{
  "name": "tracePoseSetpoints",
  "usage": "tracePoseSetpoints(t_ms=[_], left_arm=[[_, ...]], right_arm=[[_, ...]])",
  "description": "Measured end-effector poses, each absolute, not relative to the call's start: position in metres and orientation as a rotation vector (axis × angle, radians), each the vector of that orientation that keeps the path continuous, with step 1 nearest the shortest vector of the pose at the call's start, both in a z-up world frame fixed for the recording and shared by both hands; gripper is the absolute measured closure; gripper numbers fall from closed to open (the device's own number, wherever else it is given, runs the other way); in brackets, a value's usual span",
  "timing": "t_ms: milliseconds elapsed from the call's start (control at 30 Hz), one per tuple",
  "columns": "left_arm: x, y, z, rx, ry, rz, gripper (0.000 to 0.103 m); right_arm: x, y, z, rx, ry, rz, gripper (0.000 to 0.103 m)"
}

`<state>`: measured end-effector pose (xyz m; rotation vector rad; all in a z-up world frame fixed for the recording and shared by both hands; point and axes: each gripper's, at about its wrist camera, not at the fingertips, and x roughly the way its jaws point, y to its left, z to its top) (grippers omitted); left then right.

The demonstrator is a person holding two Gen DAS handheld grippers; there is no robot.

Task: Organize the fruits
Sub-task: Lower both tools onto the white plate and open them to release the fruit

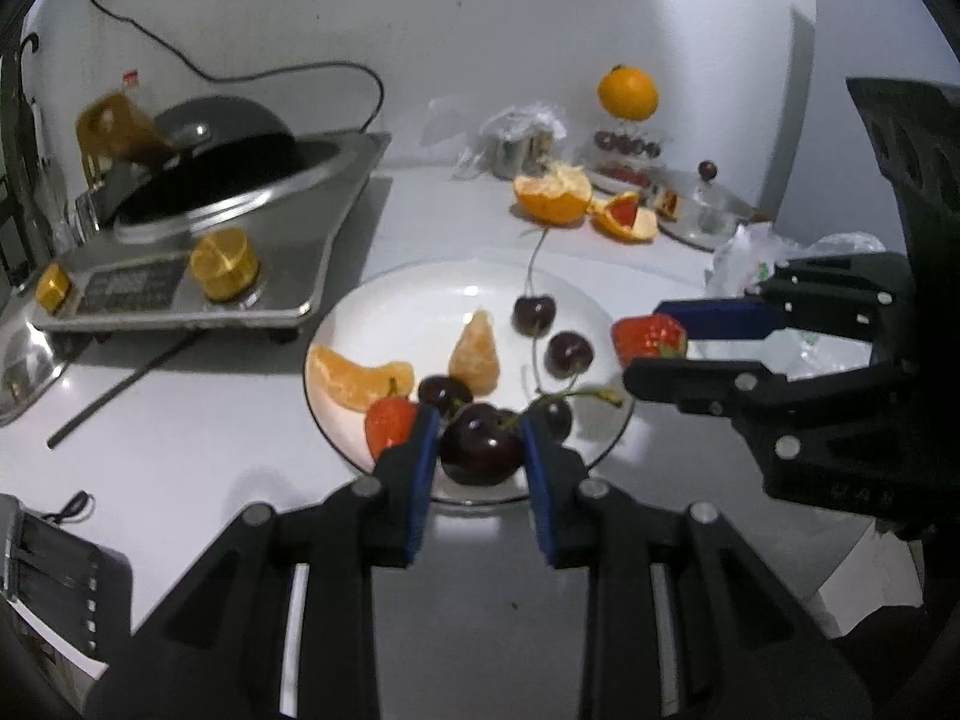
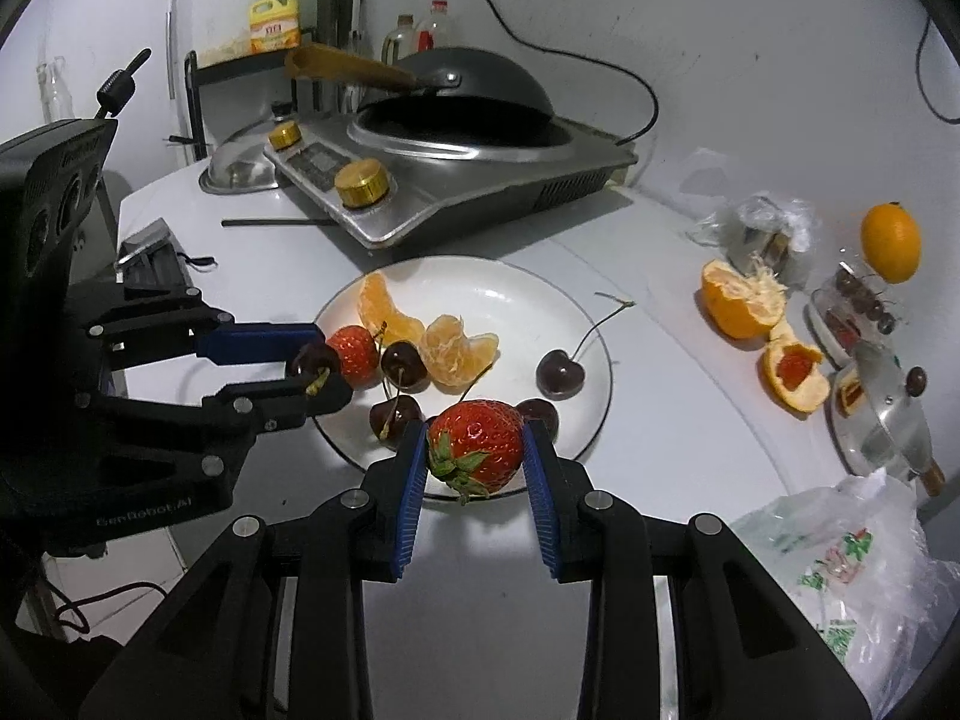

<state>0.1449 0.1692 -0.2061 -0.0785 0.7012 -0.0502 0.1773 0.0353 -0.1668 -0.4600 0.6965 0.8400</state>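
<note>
Here left hand-held gripper (image 1: 480,441) clamps cherry (image 1: 480,450), right (image 2: 477,450) strawberry (image 2: 477,444), at plate (image 2: 528,282) rim.

The left gripper (image 1: 479,447) is seen low in the centre of the left wrist view, tilted downward, its blue pads (image 1: 423,468) closed against a dark cherry (image 1: 480,450). In the right wrist view it enters from the left edge (image 2: 315,369), the cherry pinched at its tip. The right gripper (image 2: 475,450) is seen at lower centre of its own view, angled downward, clamped on a strawberry (image 2: 477,444). In the left wrist view it reaches in from the right edge (image 1: 651,345).
</note>
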Motion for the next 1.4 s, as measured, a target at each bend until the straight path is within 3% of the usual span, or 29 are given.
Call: tracePoseSetpoints(t_ms=[667,1033,1167,1400], left_arm=[[0.167,0.164,-0.226,-0.062,0.761,-0.06,0.073],[0.158,0.164,-0.221,-0.059,0.748,-0.058,0.065],[0.155,0.17,-0.213,-0.074,0.718,-0.049,0.05],[0.153,0.176,-0.208,-0.08,0.703,-0.033,0.05]], right_arm=[[0.211,0.048,-0.2,-0.423,0.764,0.842,0.069],[0.218,0.059,-0.195,-0.411,0.73,0.849,0.069],[0.222,0.067,-0.192,-0.396,0.716,0.853,0.069],[0.223,0.073,-0.186,-0.385,0.701,0.846,0.068]])
